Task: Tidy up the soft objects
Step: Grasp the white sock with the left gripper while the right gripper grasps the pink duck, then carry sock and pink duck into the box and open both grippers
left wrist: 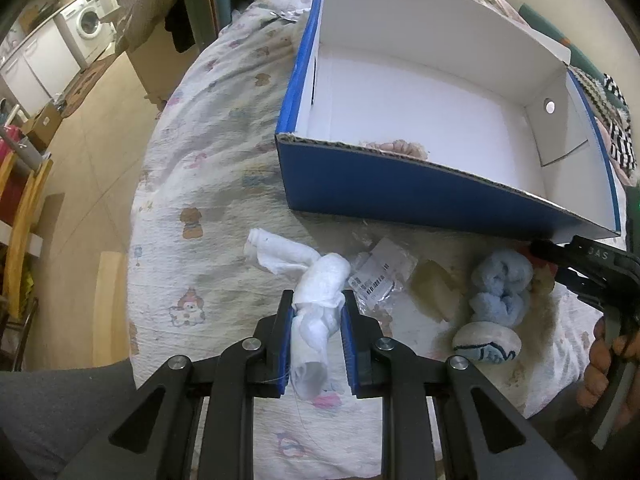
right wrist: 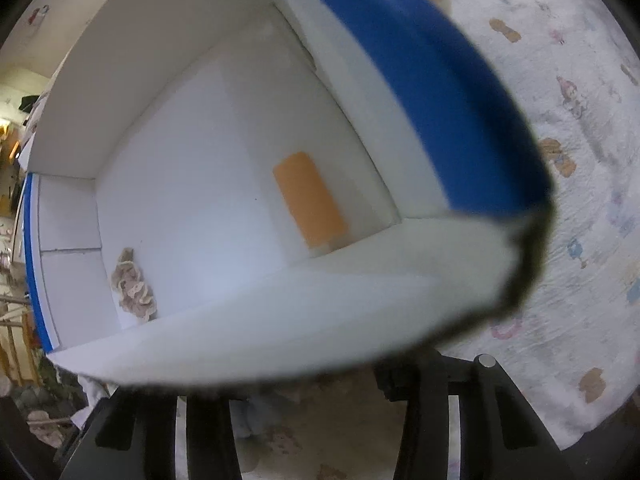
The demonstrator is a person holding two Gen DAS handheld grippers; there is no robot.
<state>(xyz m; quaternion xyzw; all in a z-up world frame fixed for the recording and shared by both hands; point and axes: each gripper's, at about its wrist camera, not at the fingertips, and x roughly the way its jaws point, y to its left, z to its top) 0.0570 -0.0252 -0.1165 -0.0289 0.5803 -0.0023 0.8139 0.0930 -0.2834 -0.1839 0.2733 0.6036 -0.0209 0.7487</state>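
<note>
Home: washing machine [left wrist: 89,20], patterned bedspread [left wrist: 224,152].

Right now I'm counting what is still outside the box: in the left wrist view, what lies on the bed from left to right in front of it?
White rolled sock held in the left tongs → clear barcoded plastic packet → pale yellowish block → light blue fluffy socks → right tongs.

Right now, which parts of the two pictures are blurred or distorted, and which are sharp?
Left wrist view: mostly sharp; the white sock between the jaws and the blue box are clear, though the fisheye bends the box walls. Right wrist view: the near box rim is strongly blurred, too close; the beige cloth inside is fairly clear.
</note>
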